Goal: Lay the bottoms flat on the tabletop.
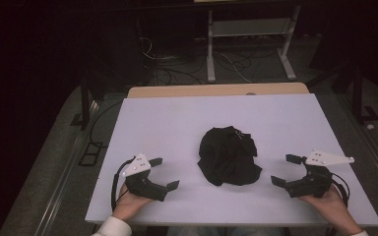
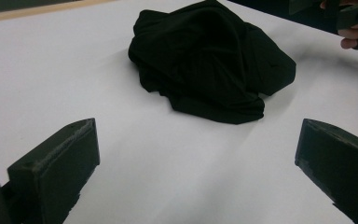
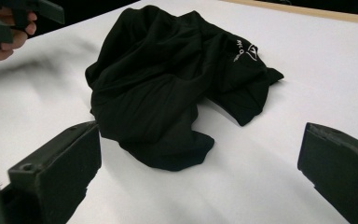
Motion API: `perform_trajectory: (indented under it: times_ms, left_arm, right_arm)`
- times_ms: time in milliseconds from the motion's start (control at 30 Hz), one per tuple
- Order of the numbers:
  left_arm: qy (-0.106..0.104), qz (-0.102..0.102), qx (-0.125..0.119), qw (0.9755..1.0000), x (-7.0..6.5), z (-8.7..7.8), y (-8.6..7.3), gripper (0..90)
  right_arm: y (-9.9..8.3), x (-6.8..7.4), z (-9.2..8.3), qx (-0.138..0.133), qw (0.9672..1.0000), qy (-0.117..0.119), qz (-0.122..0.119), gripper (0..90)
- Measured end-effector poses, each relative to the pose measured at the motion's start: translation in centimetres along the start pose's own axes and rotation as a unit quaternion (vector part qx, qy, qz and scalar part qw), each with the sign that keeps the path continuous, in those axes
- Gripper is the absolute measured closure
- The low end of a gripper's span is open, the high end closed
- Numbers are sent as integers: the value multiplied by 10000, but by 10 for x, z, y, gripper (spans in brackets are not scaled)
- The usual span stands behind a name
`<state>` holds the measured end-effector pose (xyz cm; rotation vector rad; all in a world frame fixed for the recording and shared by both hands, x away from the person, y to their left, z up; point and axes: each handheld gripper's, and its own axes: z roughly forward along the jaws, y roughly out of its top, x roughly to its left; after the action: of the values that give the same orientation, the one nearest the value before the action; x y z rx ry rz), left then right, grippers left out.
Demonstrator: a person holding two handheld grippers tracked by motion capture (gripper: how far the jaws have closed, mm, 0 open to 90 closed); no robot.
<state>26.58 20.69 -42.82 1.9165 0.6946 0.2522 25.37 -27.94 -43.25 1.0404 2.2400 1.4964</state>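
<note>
black garment (image 1: pixel 229 156) bunched mid-desk, a claw waiting on each side.

crumpled black garment lies in a heap on the white desk (image 1: pixel 177 123), slightly toward the near edge, small white print visible on one fold in the right gripper view (image 3: pixel 245 50). left claw (image 1: pixel 165 173) rests at the near left, jaws spread wide, nothing between them, well apart from the cloth. right claw (image 1: pixel 286 169) rests at the near right, jaws likewise spread and empty, pointing in at the garment, near it but not touching. each is held in a hand at the desk's near edge.
</note>
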Motion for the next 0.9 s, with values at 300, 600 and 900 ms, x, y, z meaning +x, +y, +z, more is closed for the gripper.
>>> perform_trajectory:
  times_ms: [300, 600, 900]
  left_arm:
    - [49, 26, 150, 9999, -2, 1, 4, 0]
    - [18, 167, 265, 9995, -6, 8, 16, 0]
    - [-103, 183, 252, 9995, -5, 15, 30, 0]
  right_arm:
    - [5, -2, 0, 36, 9999, -118, 101, 0]
    - [18, 1, 3, 69, 9999, -60, 57, 0]
    - [30, 0, 5, 100, 9999, -17, 28, 0]
